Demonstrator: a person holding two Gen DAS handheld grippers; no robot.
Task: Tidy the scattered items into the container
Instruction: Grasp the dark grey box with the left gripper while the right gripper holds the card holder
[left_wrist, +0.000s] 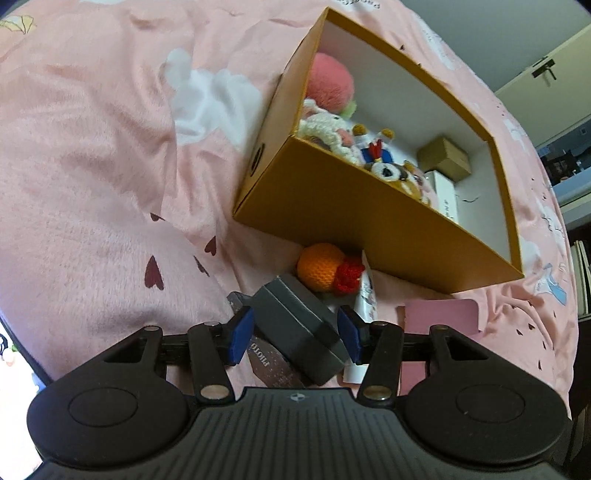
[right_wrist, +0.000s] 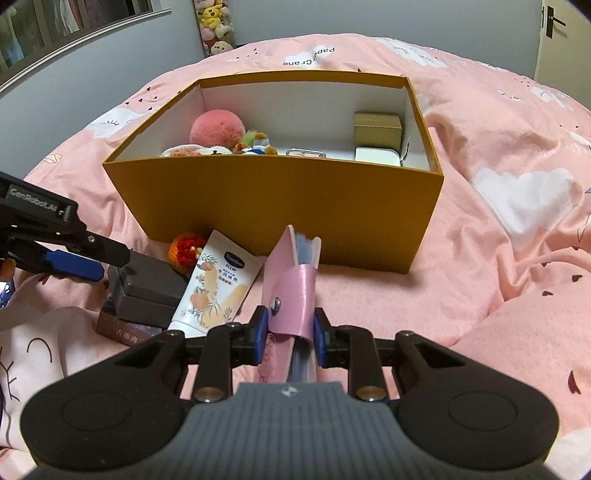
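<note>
Grippers both working at the near wall of the orange box (right_wrist: 273, 199), on the pink bed cover (right_wrist: 498, 240).

Right gripper (right_wrist: 289, 334) closing its blue pads on the pink notebook (right_wrist: 291, 291), holding it upright on edge, spine down toward the camera, long axis running straight ahead to the box wall. Pads pressing both covers, so gripping firmly, judging by the contact.

Left gripper (left_wrist: 295, 334) straddling the dark grey case (left_wrist: 301, 325), pads spread roughly to the case's width; cannot tell from either view whether touching or just beside its sides. Case lying tilted across a brown photo booklet (left_wrist: 269, 363), long axis angling from the gripper's near right toward far left, so skewed to the jaw line rather than square.

Still waiting outside the box: orange crochet ball (left_wrist: 317, 267) with red flower, touching the box's near wall; hand-cream tube (right_wrist: 214, 288) leaning between the case and the notebook.

Already sitting inside: pink pompom (right_wrist: 217, 129), crochet toys, small tan box (right_wrist: 377, 129), white case (right_wrist: 377, 157).

Deciding relation: box lying directly ahead of and above the notebook, its open floor in the middle and right. Probably needing only a lift over the near rim and a forward carry for the right gripper; likely needing a squaring twist on the left before closing on the case.
</note>
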